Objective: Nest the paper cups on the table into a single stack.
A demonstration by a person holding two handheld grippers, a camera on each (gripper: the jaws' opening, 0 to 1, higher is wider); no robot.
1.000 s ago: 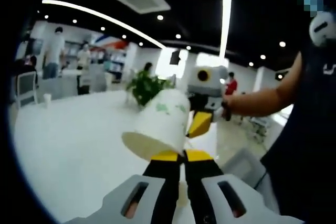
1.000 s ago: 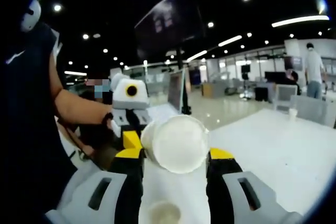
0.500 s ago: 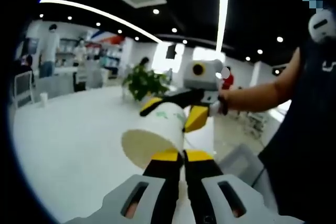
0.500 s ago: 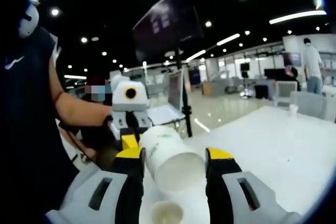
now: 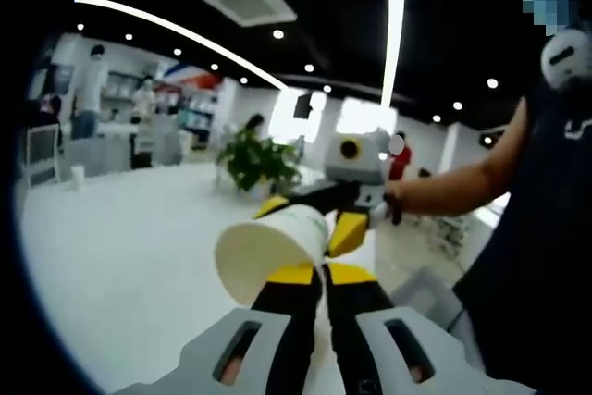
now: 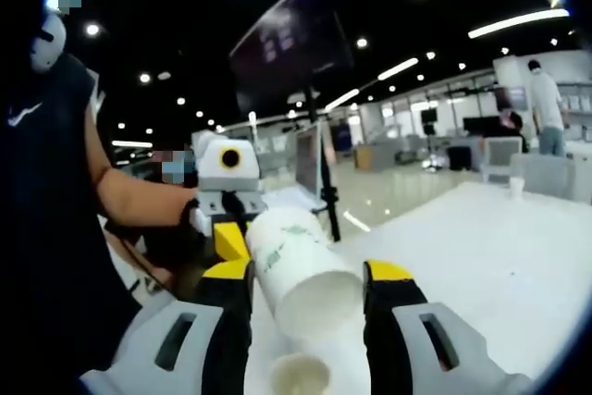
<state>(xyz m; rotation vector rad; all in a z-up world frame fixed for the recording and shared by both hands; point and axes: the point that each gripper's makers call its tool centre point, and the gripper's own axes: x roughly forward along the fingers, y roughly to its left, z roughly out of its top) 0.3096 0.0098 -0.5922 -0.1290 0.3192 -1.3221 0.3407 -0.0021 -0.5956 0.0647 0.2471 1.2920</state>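
Note:
A white paper cup with green print hangs in the air on its side, its mouth turned toward the left gripper view. My left gripper is shut on the cup's rim. My right gripper comes in from the right, held by a person's hand, its yellow-tipped jaws either side of the cup's far end. In the right gripper view the same cup lies base-first between the jaws of my right gripper, which stands open around it. My left gripper holds the far end. A second cup stands on the table below.
A large white table spreads out to the left, with a small cup at its far end and a potted plant beyond. The person's forearm and dark torso take up the right. A monitor stands behind.
The right gripper's open jaws have come forward over the cup's base end; a second ago they were behind it. The left gripper has kept its hold on the rim.

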